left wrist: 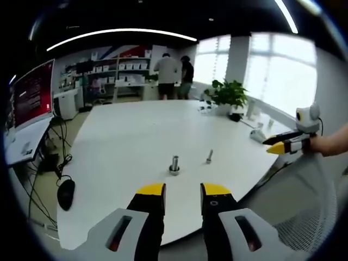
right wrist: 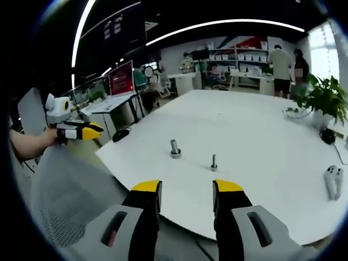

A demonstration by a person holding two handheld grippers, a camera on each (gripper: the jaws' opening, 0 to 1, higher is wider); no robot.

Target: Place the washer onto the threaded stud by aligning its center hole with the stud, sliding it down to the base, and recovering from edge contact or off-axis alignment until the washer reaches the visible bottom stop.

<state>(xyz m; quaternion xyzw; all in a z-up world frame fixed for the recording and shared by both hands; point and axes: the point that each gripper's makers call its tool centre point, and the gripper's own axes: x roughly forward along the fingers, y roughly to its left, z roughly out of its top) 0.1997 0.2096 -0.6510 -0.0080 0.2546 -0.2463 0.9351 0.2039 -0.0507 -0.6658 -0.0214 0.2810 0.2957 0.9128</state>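
Two small metal pieces stand upright on the white table [left wrist: 125, 141]. The thicker stud [left wrist: 174, 163] has a wider ring at its foot, and a thinner bolt [left wrist: 209, 156] stands to its right. Whether that ring is the washer is too small to tell. My left gripper [left wrist: 182, 190] hovers at the table's near edge, short of the stud, open with nothing between its jaws. The right gripper [left wrist: 278, 145] is held off the table's right side. In the right gripper view the stud [right wrist: 175, 148] and bolt [right wrist: 213, 162] lie ahead of my open, empty right gripper [right wrist: 186, 187]. The left gripper [right wrist: 81, 131] shows at the far left.
A black mouse [left wrist: 65, 194] and a monitor [left wrist: 32, 92] sit on a desk to the left. A potted plant [left wrist: 228, 92] and small white items [right wrist: 333, 180] stand at the table's far side. A mesh chair [left wrist: 315, 217] is below the right gripper. Two people [left wrist: 168, 73] stand by the shelves.
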